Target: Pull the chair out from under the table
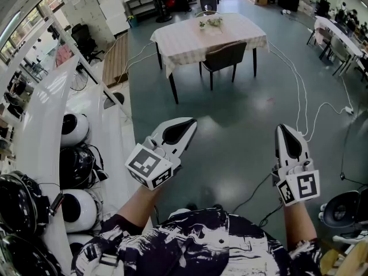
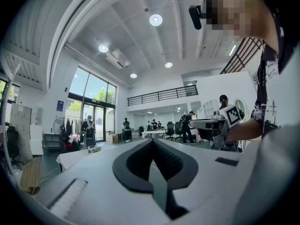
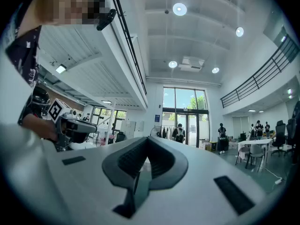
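Two grippers, nothing held; I judge the step in hand to be the approach, with the pull not yet begun.

Head view:
- Left gripper (image 1: 187,125): jaws together, well short of the counter (image 1: 184,42).
- Right gripper (image 1: 284,131): jaws together, equally far from the counter.
- Chair (image 1: 225,55): tucked in at the counter's near side, back toward me, seat under the cloth.
- Floor (image 1: 230,114): open on the near side of the counter, room to drag the chair straight back.
- Cables (image 1: 299,91): on the floor right of the counter; the chair legs could snag them if I swing wide.
- Helmets (image 1: 75,128): far left of the counter, out of the way.

Left gripper view:
- Left gripper (image 2: 152,142): pads meeting, nothing between; the counter (image 2: 70,157) shows far off, low left.

Right gripper view:
- Right gripper (image 3: 147,139): pads meeting, nothing between; neither counter nor chair shows clearly.

Next move, as I judge it: walk up, part one gripper's jaws, and grip the chair's top rail.
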The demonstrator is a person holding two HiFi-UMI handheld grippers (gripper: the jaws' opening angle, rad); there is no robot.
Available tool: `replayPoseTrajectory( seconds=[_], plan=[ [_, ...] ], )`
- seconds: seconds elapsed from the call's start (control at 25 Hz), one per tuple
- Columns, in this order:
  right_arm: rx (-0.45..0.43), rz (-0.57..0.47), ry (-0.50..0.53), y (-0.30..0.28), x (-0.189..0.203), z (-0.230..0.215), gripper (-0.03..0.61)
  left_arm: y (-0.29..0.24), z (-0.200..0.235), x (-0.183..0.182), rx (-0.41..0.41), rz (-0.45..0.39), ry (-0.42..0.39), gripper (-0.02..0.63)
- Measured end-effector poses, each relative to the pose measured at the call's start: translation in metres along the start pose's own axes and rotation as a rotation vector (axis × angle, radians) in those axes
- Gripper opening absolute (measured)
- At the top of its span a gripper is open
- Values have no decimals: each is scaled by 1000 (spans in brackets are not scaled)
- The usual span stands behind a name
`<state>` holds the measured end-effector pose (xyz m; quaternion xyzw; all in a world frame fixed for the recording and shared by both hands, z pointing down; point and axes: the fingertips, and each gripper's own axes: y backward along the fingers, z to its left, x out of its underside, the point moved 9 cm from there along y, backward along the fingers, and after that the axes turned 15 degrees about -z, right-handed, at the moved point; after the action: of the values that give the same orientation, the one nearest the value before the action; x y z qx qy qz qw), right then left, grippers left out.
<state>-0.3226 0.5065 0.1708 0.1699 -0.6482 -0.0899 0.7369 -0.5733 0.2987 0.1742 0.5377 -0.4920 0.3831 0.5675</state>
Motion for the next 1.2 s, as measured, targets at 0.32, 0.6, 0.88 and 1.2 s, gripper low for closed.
replayPoseTrajectory(
  seconds=[0.32, 0.6, 0.88, 1.2],
  plan=[
    [-12, -3, 8, -6, 1, 8, 5, 4, 6, 0, 7, -3, 1, 5],
    [-21, -6, 24, -6, 0, 10, 6, 4, 6, 0, 13, 1, 13, 5],
    [-32, -133, 50, -11, -7, -1, 411, -2, 5, -9, 81, -152, -59, 457],
    [-21, -136, 50, -8, -9, -14, 453, -8, 5, -11, 91, -128, -92, 474]
  ],
)
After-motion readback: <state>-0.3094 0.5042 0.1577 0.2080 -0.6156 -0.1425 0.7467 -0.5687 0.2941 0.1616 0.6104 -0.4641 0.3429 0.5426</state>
